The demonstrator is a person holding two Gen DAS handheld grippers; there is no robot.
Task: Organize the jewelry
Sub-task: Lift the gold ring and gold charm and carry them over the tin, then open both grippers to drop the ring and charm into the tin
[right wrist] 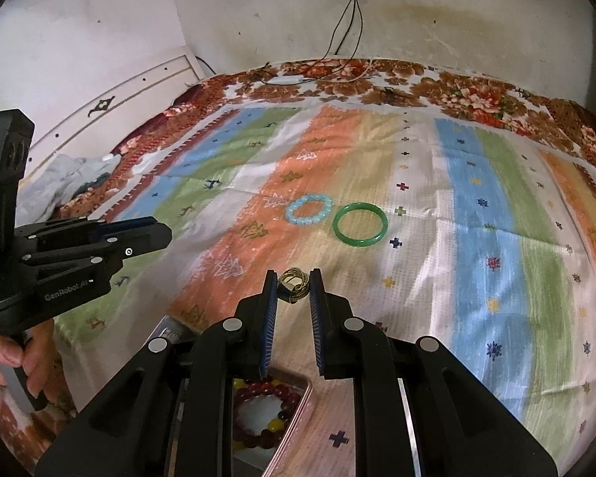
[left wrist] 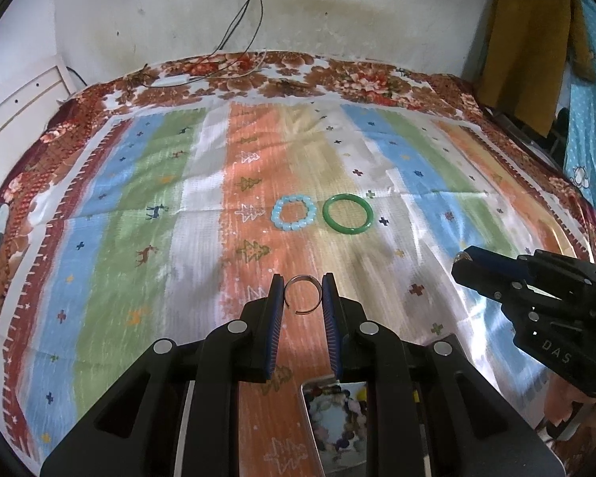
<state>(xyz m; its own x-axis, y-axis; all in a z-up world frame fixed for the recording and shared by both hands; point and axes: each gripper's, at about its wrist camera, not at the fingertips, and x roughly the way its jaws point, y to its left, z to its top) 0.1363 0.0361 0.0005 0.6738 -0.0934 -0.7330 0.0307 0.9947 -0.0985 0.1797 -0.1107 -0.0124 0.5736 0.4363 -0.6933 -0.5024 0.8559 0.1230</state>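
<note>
My left gripper (left wrist: pixel 302 292) is shut on a thin silver open bangle (left wrist: pixel 302 278), held above the striped cloth. My right gripper (right wrist: pixel 294 287) is shut on a coiled gold wire bracelet (right wrist: pixel 294 283); it also shows in the left wrist view (left wrist: pixel 467 260) at the right. A light blue bead bracelet (left wrist: pixel 294 213) (right wrist: pixel 309 209) and a green jade bangle (left wrist: pixel 347 214) (right wrist: pixel 360 224) lie side by side on the cloth ahead. A metal tray (left wrist: pixel 312 417) (right wrist: pixel 298 405) with dark red and yellow bead bracelets (right wrist: pixel 266 413) sits below both grippers.
The striped cloth (left wrist: pixel 139 206) covers a floral bedspread (left wrist: pixel 357 75). Cables (left wrist: pixel 238 20) hang from a wall socket onto the far edge. A headboard (right wrist: pixel 119 99) and crumpled clothes (right wrist: pixel 71 179) are at the left, hanging clothing (left wrist: pixel 532 39) at the right.
</note>
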